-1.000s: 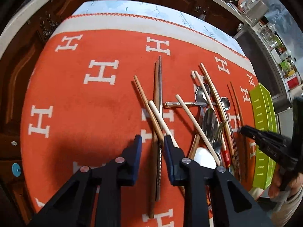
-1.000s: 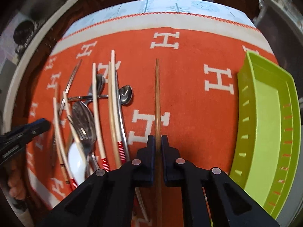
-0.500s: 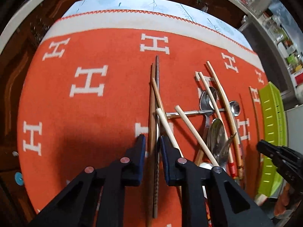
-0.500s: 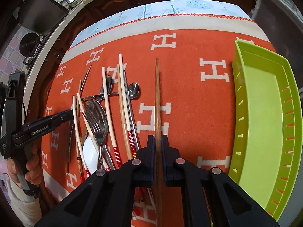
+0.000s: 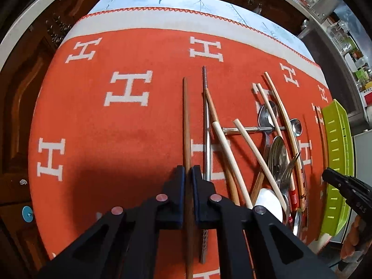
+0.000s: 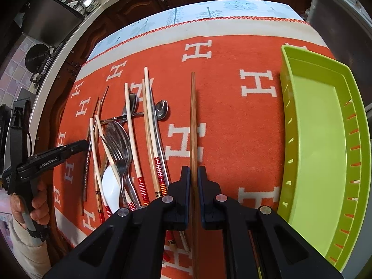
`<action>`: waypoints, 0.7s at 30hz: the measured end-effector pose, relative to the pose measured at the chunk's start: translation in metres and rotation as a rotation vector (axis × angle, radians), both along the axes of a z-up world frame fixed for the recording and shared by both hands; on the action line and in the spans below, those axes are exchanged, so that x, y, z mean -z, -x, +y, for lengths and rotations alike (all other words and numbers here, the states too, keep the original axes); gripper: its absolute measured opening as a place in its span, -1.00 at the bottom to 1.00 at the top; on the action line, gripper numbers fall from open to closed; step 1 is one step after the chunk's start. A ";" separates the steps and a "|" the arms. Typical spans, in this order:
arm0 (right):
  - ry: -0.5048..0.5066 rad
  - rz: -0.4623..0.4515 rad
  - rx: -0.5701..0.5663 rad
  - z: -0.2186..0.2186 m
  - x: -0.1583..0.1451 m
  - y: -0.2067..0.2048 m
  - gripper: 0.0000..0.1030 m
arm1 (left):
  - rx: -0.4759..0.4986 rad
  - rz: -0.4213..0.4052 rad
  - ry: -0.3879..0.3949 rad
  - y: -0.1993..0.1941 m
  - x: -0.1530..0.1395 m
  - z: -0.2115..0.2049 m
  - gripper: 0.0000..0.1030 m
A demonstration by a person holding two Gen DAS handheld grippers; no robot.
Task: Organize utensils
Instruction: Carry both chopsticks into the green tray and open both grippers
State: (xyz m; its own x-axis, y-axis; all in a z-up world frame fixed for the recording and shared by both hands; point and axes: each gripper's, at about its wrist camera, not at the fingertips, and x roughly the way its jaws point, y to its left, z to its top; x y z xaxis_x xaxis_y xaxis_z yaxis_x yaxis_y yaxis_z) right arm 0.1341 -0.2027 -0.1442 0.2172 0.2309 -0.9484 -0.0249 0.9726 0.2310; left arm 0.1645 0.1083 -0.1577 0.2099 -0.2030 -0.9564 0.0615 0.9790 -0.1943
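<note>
Both tongs pinch a brown chopstick apiece — left gripper [image 5: 188, 174] clamps its brown chopstick [image 5: 186, 121] left of the utensil pile [image 5: 276, 153], right gripper [image 6: 194, 174] holds the matching stick [image 6: 193, 121] between pile and green tray [image 6: 320, 153] — probably pairing them for the tray.

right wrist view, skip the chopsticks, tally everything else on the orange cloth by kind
metal spoons: 3
fork: 1
white spoon: 1
tray: 1
total: 6
</note>
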 end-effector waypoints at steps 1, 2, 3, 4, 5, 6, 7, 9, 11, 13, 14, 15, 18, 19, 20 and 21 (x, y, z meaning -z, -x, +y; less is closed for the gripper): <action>0.001 0.001 -0.002 0.001 0.000 0.000 -0.88 | 0.006 -0.003 -0.011 0.000 0.000 -0.001 -0.90; 0.001 0.003 -0.006 0.002 0.001 0.001 -0.88 | 0.009 -0.004 -0.020 0.000 0.000 -0.002 -0.89; 0.001 0.007 -0.007 0.002 0.002 0.002 -0.88 | 0.018 -0.010 -0.040 0.000 0.000 -0.005 -0.89; 0.000 0.011 -0.008 0.003 0.003 0.002 -0.88 | 0.023 -0.013 -0.053 0.000 0.000 -0.008 -0.89; -0.006 0.016 -0.006 0.003 0.005 0.002 -0.88 | 0.031 -0.018 -0.074 0.001 0.000 -0.011 -0.88; -0.018 0.021 -0.002 0.002 0.005 0.003 -0.88 | 0.036 -0.020 -0.088 0.001 -0.001 -0.013 -0.89; -0.035 0.024 0.004 0.001 0.005 0.004 -0.88 | 0.040 -0.021 -0.099 0.001 -0.001 -0.015 -0.90; -0.065 0.020 0.011 -0.001 0.000 0.006 -0.88 | 0.034 -0.005 -0.088 0.002 -0.003 -0.015 -0.92; -0.106 0.005 0.020 -0.007 -0.010 0.009 -0.88 | 0.031 -0.011 -0.076 0.008 -0.010 -0.015 -0.93; -0.149 -0.009 0.038 -0.016 -0.021 0.014 -0.88 | 0.020 -0.017 -0.050 0.014 -0.022 -0.014 -0.93; -0.162 -0.013 0.044 -0.020 -0.025 0.016 -0.88 | 0.011 -0.014 -0.016 0.016 -0.030 -0.014 -0.93; -0.181 -0.021 0.056 -0.027 -0.032 0.020 -0.88 | 0.007 -0.015 0.015 0.020 -0.039 -0.015 -0.93; -0.208 -0.051 0.084 -0.049 -0.051 0.031 -0.88 | 0.026 -0.049 0.080 0.033 -0.070 -0.029 -0.93; -0.199 -0.068 0.096 -0.059 -0.059 0.035 -0.88 | 0.039 -0.059 0.101 0.038 -0.081 -0.038 -0.93; -0.188 -0.081 0.104 -0.066 -0.065 0.038 -0.88 | 0.055 -0.067 0.117 0.041 -0.088 -0.046 -0.93; -0.168 -0.098 0.116 -0.075 -0.072 0.042 -0.88 | 0.081 -0.080 0.145 0.045 -0.100 -0.063 -0.93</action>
